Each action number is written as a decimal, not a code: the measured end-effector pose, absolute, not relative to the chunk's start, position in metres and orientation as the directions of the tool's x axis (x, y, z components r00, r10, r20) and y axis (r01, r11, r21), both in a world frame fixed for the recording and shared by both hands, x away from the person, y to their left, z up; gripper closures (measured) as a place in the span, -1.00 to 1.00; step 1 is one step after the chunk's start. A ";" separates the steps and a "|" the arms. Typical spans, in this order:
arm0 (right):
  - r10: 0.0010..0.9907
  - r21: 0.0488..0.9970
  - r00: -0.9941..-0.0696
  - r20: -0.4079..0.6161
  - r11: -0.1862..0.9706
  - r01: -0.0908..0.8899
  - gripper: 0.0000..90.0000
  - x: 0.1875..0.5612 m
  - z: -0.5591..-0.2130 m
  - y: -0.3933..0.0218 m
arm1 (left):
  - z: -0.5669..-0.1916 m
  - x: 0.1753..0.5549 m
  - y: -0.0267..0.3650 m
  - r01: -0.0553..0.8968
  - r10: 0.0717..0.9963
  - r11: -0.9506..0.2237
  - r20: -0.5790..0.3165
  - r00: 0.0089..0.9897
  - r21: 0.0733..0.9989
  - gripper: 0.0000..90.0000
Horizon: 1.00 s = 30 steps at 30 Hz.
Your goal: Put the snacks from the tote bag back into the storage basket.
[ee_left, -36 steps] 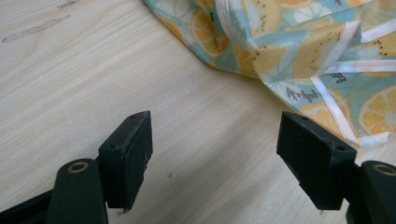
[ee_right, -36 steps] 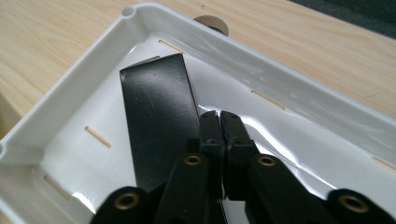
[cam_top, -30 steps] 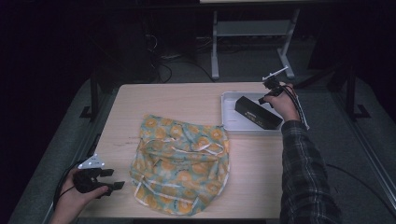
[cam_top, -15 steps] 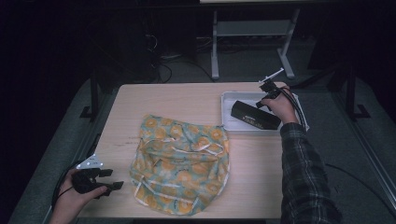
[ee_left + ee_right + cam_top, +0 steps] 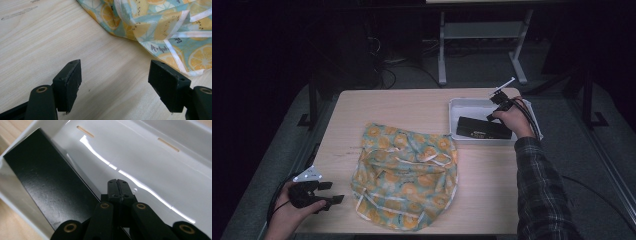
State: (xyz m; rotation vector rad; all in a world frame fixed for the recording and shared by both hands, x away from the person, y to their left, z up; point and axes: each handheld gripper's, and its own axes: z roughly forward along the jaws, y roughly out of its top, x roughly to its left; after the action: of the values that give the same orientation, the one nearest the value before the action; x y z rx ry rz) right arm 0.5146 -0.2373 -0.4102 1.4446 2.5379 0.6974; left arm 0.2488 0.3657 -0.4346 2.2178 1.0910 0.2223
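Observation:
A cloth bag (image 5: 404,172) printed with orange fruit slices lies crumpled in the middle of the wooden table; its white-trimmed edge (image 5: 175,32) also appears in the left gripper view. My left gripper (image 5: 329,192) rests at the table's near left corner, jaws open and empty (image 5: 115,82), pointing at the bag's edge. A white tray (image 5: 462,106) at the right holds a flat black box (image 5: 482,128). My right gripper (image 5: 498,107) hangs over the tray, jaws shut together on nothing (image 5: 117,186), just beside the black box (image 5: 50,185) and above the tray floor (image 5: 155,165).
Bare wood (image 5: 387,107) lies between the bag and the table's far edge. Beyond the table stand a metal frame leg (image 5: 442,55) and cables on the dark floor. A plaid sleeve (image 5: 539,190) crosses the table's right side.
The black box has settled toward the tray's near side and lies more level. My right hand has dipped slightly over the tray. The left gripper has kept still.

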 end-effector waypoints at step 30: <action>0.824 0.559 -0.563 0.060 0.440 0.703 0.32 0.481 -0.386 -0.240 | -0.431 0.254 0.367 0.644 0.756 -0.450 -0.119 0.643 0.618 -0.44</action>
State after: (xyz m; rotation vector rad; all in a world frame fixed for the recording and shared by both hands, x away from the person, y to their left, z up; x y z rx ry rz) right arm 0.4810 -0.2404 -0.3857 1.3334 2.4697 0.7991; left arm 0.2541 0.3674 -0.4314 2.2236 1.0852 0.2285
